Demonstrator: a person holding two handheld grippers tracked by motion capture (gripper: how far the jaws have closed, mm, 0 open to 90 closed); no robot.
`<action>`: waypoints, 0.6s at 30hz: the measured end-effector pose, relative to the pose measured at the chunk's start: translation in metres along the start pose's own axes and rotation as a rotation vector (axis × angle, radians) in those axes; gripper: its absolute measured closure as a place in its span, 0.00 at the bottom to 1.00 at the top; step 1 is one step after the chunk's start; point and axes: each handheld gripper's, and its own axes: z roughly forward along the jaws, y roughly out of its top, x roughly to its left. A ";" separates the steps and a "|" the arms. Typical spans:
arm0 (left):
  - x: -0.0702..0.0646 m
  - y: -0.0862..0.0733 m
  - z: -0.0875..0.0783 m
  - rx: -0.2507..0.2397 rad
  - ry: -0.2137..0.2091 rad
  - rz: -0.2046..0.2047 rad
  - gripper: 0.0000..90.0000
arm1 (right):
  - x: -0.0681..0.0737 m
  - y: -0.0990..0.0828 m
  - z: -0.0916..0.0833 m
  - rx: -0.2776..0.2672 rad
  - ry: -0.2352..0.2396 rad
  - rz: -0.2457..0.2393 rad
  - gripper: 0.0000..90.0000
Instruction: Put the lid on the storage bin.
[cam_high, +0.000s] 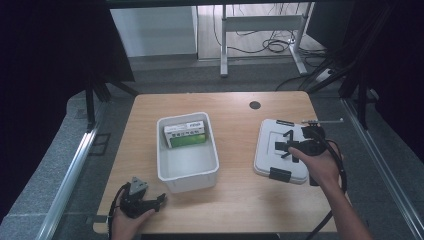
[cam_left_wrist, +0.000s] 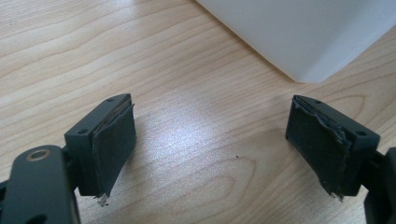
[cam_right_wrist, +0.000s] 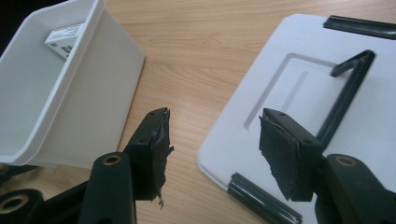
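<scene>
A white open bin (cam_high: 188, 171) stands mid-table with a green and white box (cam_high: 186, 134) lying inside at its far end. To its right a white lid (cam_high: 270, 159) lies flat, with a black handle (cam_high: 289, 135) and black clips. My right gripper (cam_high: 285, 147) hovers over the lid, open, nothing between its jaws. In the right gripper view the right gripper (cam_right_wrist: 217, 135) straddles the lid's near edge (cam_right_wrist: 224, 140), with the handle (cam_right_wrist: 348, 88) ahead and the bin (cam_right_wrist: 93, 107) and box (cam_right_wrist: 63, 37) at left. My left gripper (cam_high: 160, 200) is open by the bin's front corner.
In the left gripper view the left gripper (cam_left_wrist: 210, 126) spans bare wood, with the bin's corner (cam_left_wrist: 303, 42) ahead. A dark round grommet (cam_high: 255, 105) sits at the table's (cam_high: 235, 200) far side. Metal rails run along both sides; desk legs and cables stand beyond.
</scene>
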 end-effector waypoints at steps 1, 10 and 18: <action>0.000 0.000 0.000 0.000 0.000 0.000 0.18 | -0.002 0.000 -0.001 0.000 -0.003 0.002 0.48; 0.000 0.000 0.000 0.000 0.000 0.000 0.18 | -0.021 0.002 -0.005 -0.004 -0.048 0.052 0.48; 0.000 0.000 0.000 0.000 0.000 0.001 0.18 | -0.035 0.000 -0.008 -0.001 -0.073 0.084 0.48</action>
